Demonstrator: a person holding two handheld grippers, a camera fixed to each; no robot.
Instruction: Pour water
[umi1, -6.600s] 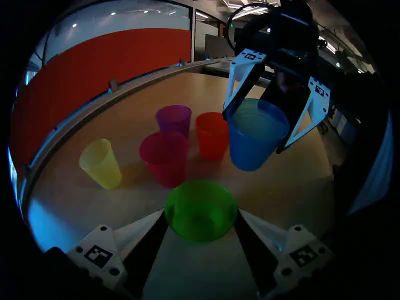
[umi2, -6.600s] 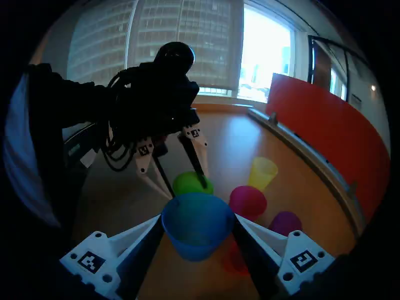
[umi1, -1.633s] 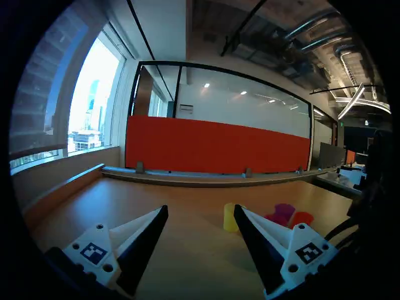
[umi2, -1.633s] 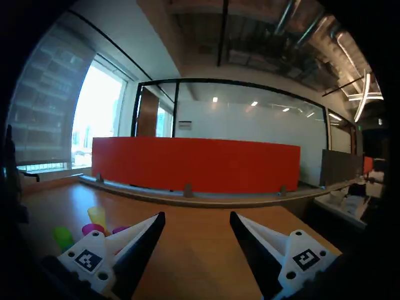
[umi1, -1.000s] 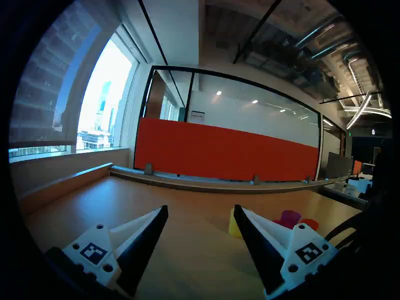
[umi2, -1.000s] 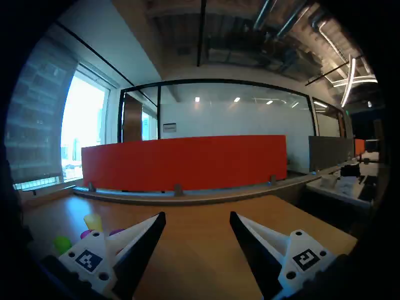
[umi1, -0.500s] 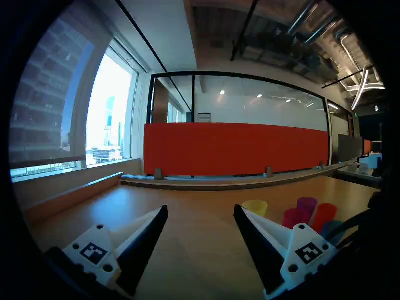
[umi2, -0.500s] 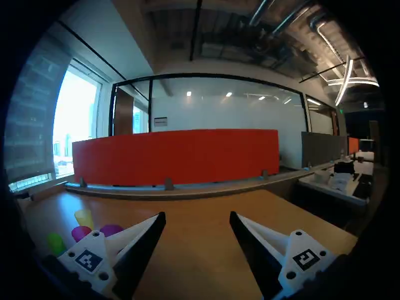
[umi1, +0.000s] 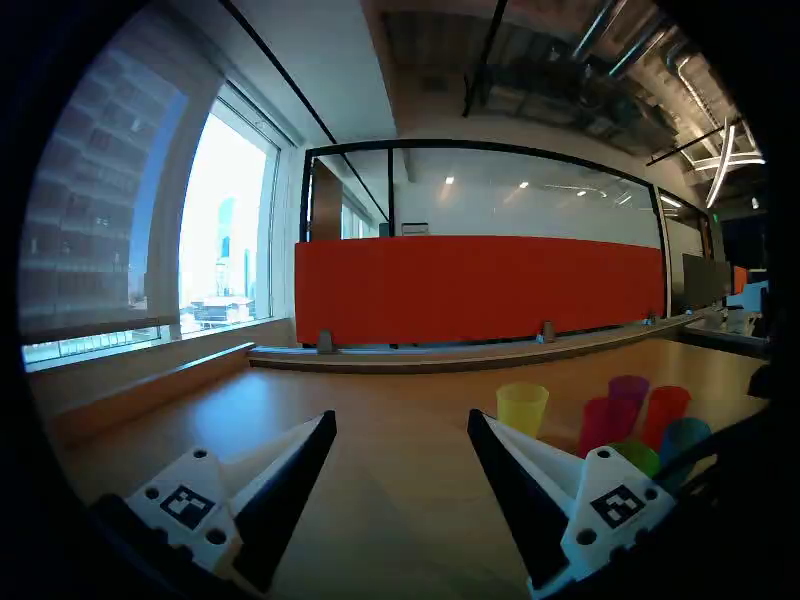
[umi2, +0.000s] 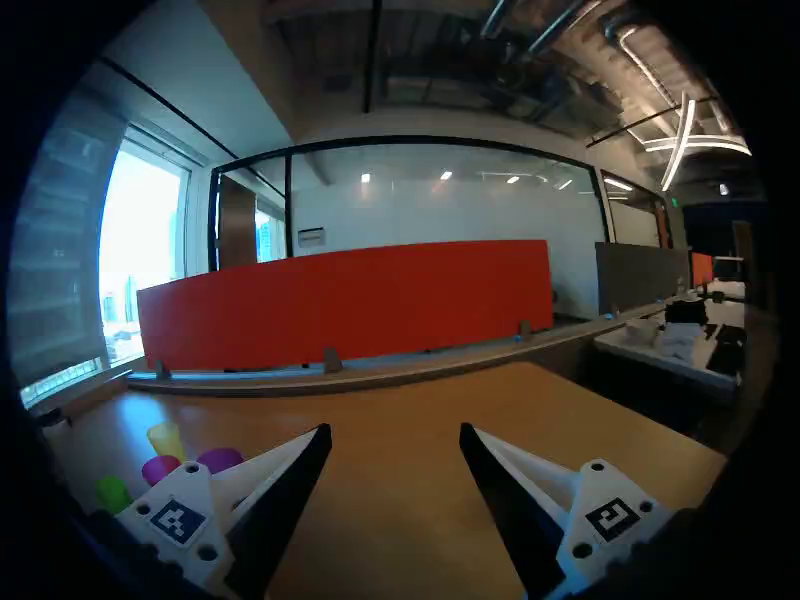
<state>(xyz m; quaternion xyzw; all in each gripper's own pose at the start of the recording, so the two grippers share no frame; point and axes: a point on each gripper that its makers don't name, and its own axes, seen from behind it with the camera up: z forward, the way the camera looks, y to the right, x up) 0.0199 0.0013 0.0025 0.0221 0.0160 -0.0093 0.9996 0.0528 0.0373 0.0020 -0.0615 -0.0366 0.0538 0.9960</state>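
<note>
Low over the wooden table (umi1: 400, 500), my left gripper (umi1: 400, 415) is open and holds nothing. Off to its right stands a cluster of cups: yellow cup (umi1: 522, 408), purple cup (umi1: 628, 390), pink cup (umi1: 606, 425), orange cup (umi1: 666, 410), blue cup (umi1: 684, 440) and green cup (umi1: 636, 456), partly behind my right finger. My right gripper (umi2: 393, 428) is also open, with bare table between its fingers. In the right gripper view the yellow cup (umi2: 166, 438), pink cup (umi2: 160, 468), purple cup (umi2: 220, 459) and green cup (umi2: 112, 492) stand at the far left, behind my left finger.
A red partition (umi1: 480, 290) runs along the table's far edge on a raised rail (umi1: 450, 355). Bright windows (umi1: 225, 250) lie to the left. A neighbouring desk with items (umi2: 680, 345) sits beyond the table's right edge. Open tabletop stretches ahead of both grippers.
Both grippers have let go of the green and blue cups they held earlier. Over the last second the left view swung, bringing more cups into sight on its right; the right view shifted slightly.
</note>
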